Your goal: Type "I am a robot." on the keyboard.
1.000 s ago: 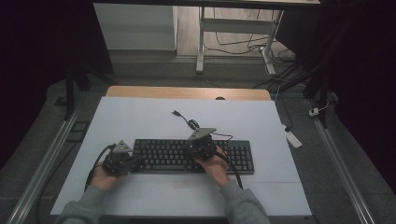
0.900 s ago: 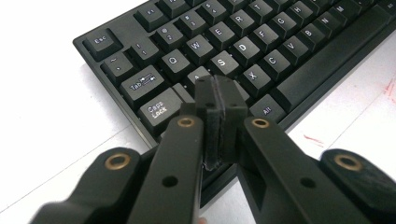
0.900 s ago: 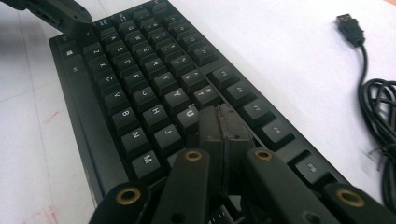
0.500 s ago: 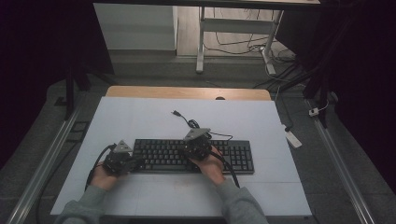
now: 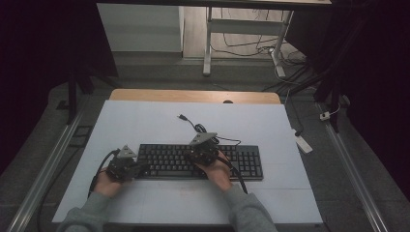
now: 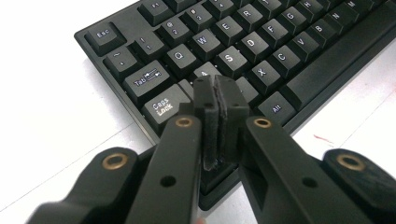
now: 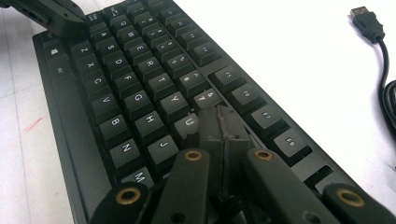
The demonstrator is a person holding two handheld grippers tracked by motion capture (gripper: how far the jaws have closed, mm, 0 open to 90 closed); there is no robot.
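A: Biggest first. White table (image 5: 145, 121), wooden strip along its far edge.

B: Then the keyboard (image 5: 251, 164): black, lying flat near the front of the table, long side running left to right, close to the person.

A: Its cable (image 5: 196, 126)?

B: Black, snakes off the back edge toward the table's middle and ends in a loose USB plug (image 7: 366, 21) lying on the white surface.

A: Left hand-held gripper (image 6: 219, 95)?

B: At the keyboard's left end. Jaws pressed together, nothing between them, tips down over the A key area, just past Caps Lock. Can't tell if they touch the key.

A: Right hand-held gripper (image 7: 220, 123)?

B: Over the middle of the keyboard. Jaws pressed together too, empty, tips sitting around the U and I keys, near the number row. Contact unclear.

A: Anything else?

B: Left hand (image 5: 107, 182) and right hand (image 5: 220, 174) each wrap a gripper body, grey sleeves coming in from the bottom. Small red mark on the table in front of the keyboard.
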